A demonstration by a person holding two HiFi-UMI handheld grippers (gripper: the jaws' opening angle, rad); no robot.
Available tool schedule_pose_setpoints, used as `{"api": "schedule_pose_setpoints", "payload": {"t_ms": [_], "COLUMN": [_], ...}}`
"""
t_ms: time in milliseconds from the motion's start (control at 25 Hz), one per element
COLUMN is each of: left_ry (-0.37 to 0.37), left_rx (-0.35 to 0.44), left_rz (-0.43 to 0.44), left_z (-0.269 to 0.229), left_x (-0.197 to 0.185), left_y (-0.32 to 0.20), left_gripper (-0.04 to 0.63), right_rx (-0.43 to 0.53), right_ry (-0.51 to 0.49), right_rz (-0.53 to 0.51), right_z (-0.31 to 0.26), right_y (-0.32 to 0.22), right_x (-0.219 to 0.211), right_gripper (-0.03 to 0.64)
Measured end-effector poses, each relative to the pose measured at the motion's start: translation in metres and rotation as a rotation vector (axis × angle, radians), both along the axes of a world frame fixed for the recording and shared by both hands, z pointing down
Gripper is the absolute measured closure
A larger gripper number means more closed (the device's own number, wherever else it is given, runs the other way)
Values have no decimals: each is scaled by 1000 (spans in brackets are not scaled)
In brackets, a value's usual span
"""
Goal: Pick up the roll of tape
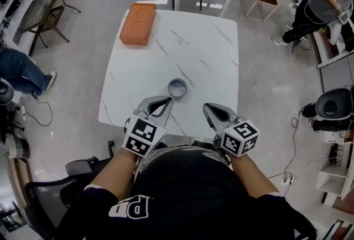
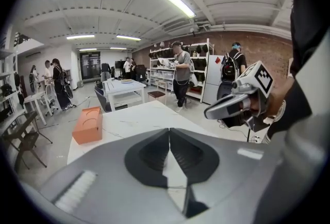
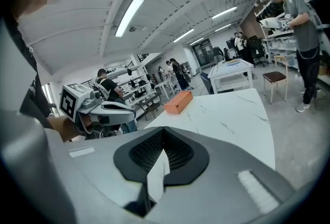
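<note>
Fingers (image 2: 154,153) of the left gripper (image 1: 168,102) and right gripper (image 1: 206,107) sit closed, empty; tape roll (image 1: 177,88) hidden in both gripper views.

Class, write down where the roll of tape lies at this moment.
Head view: the roll of tape lies on the white table near its front edge, just beyond the left claw and right claw.

We can read only big white letters (image 1: 133,207) that look like "PD". They are on the person's black cloth shirt (image 1: 188,189), just below the white marble table (image 1: 182,62).
</note>
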State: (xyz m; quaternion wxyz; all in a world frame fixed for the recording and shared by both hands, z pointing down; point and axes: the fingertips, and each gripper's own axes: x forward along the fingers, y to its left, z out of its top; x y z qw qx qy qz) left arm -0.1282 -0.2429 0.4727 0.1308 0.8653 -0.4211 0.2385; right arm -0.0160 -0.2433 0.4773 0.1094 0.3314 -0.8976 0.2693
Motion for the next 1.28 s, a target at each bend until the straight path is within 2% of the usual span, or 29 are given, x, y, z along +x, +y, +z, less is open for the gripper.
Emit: {"api": "schedule_pose_setpoints", "payload": {"t_ms": [120,280,400,840,880,960,1280], "left_ry": [-13,13,29,17,15,-2,-36], "left_rx": [0,-6,-11,11,16,28,32], "left_rz": [17,19,14,10,23,49,56], "left_z": [2,3,2,-1,-1,-1,0], "left_x": [-3,-6,-8,-12,-10,-6,-4], "left_y": [-1,-2,-1,3,4,7,9], "left_gripper": [535,535,535,533,520,424,419], "right_rx": [-7,-8,-6,-1,-1,-2,-4], "right_ry": [4,15,16,20,20,18,13], "right_rz": [26,38,39,15,14,10,1], "right_z": [3,6,6,7,8,9,10], "right_y": [3,7,8,10,10,10,12], "right_x": [1,0,-2,-7,-7,-8,-9], "right_gripper": [618,618,618,618,618,618,618]}}
